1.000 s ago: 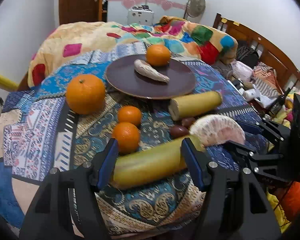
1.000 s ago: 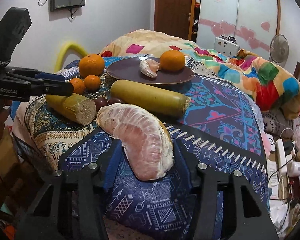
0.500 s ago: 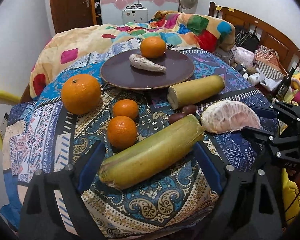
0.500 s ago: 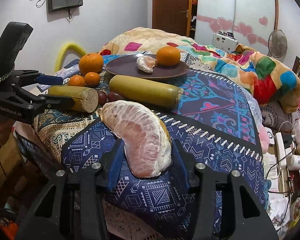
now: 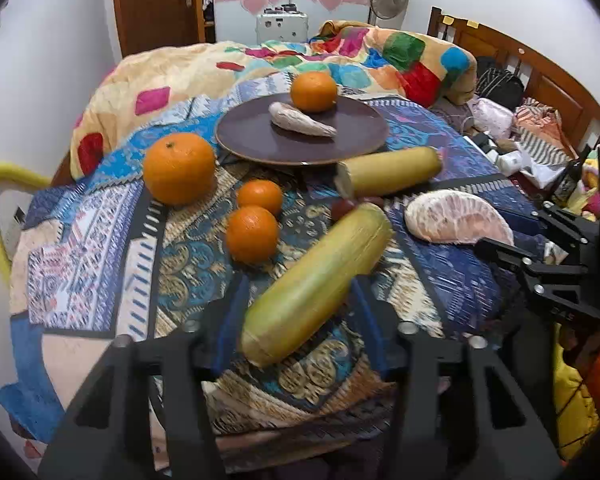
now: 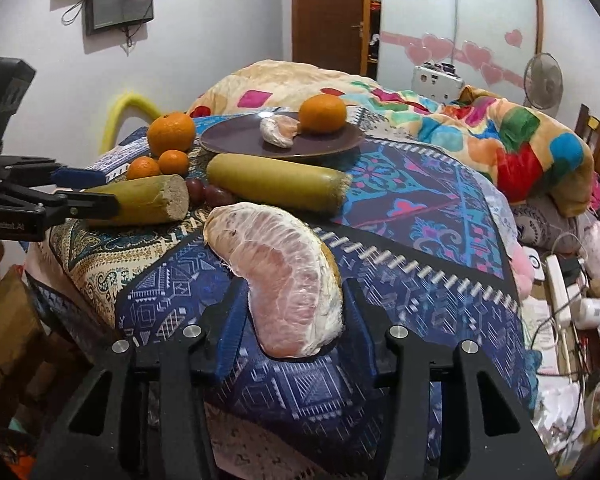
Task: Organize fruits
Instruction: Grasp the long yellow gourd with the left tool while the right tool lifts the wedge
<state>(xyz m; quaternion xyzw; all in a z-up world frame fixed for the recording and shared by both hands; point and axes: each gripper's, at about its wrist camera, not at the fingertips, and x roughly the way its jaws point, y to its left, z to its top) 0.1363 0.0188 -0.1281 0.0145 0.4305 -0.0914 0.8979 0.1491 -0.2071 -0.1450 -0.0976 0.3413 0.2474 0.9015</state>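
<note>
Left gripper (image 5: pixel 294 304) jaws, wide apart half a second ago, just closing onto the near cane piece (image 5: pixel 316 284), its far end now raised, pointing away

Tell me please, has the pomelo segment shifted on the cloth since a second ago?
No. In the right wrist view the pomelo segment lies where it did on the blue cloth, its far tip level with the white stitched band.

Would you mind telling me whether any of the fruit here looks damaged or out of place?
Only the orange and a small peeled segment sit on the plate; everything else lies loose on the cloth. The big pomelo wedge is peeled bare. Both sugarcane pieces have rough cut ends.
</note>
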